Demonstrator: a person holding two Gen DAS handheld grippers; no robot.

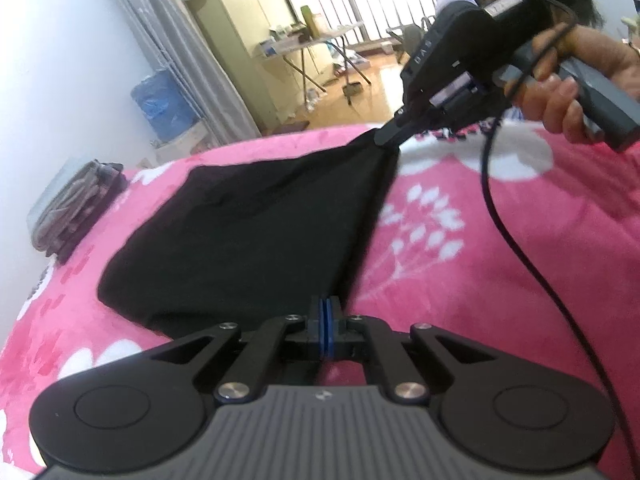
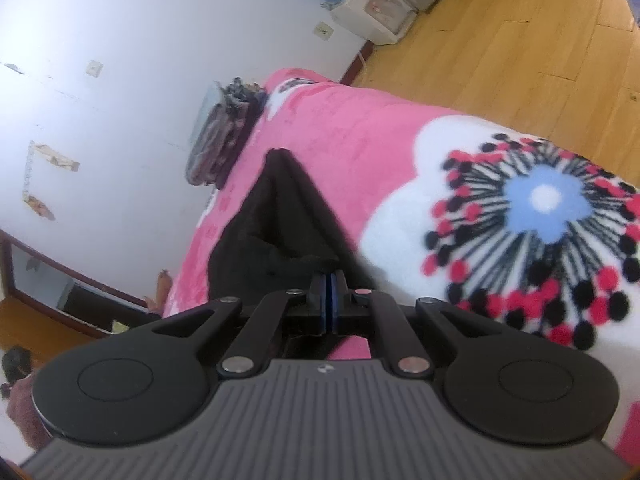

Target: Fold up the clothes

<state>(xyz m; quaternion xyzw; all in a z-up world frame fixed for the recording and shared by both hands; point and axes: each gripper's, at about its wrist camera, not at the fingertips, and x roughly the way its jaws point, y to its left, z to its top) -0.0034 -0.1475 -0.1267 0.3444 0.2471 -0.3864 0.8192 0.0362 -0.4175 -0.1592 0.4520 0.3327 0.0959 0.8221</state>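
Note:
A black garment [image 1: 256, 236] lies spread on a pink flowered blanket [image 1: 480, 240]. My left gripper [image 1: 329, 304] is shut on its near corner. My right gripper [image 1: 390, 130], held in a hand, is shut on its far right corner and lifts it a little, so the right edge is stretched taut between the two. In the right wrist view the right gripper [image 2: 330, 280] is shut on bunched black cloth [image 2: 276, 216], which trails away over the blanket [image 2: 352, 140].
A stack of folded grey and dark clothes [image 1: 76, 208] sits at the bed's left edge by the white wall; it also shows in the right wrist view [image 2: 228, 132]. A black cable [image 1: 516, 248] hangs from the right gripper over the blanket. Wooden floor [image 2: 500, 40] lies beyond the bed.

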